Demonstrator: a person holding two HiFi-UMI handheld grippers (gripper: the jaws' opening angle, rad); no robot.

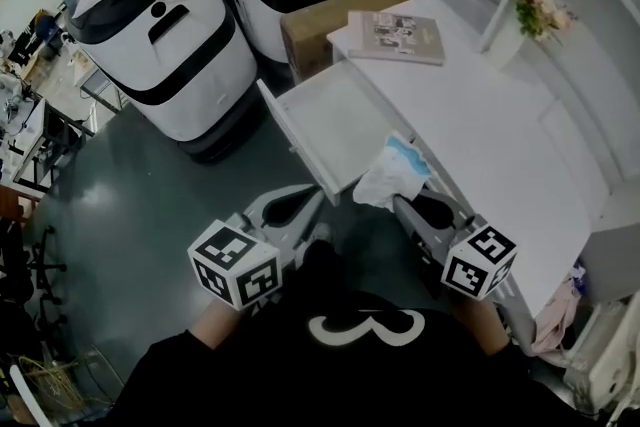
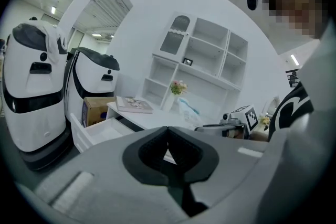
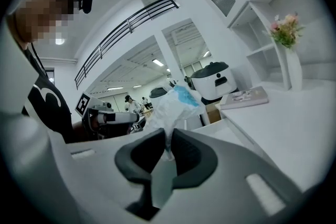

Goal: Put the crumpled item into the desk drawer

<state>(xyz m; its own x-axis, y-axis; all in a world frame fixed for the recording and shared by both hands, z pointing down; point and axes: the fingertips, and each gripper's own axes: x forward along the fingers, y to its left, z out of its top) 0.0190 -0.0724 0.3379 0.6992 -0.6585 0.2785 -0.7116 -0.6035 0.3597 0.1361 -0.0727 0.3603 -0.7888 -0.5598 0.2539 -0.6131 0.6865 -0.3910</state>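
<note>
The right gripper (image 3: 169,136) has its fingers clenched on the thin, white-and-blue crumpled item (image 1: 393,173), just beside the open white drawer (image 1: 330,130) of the smooth worktop (image 1: 500,115). The left gripper (image 2: 168,131) has its fingers pressed together, empty.

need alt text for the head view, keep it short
Seen from above, the right gripper holds a crumpled white-and-blue item at the near edge of the open drawer of a white desk. The left gripper is shut on nothing, close to the drawer's front corner. A book lies on the desk.
</note>
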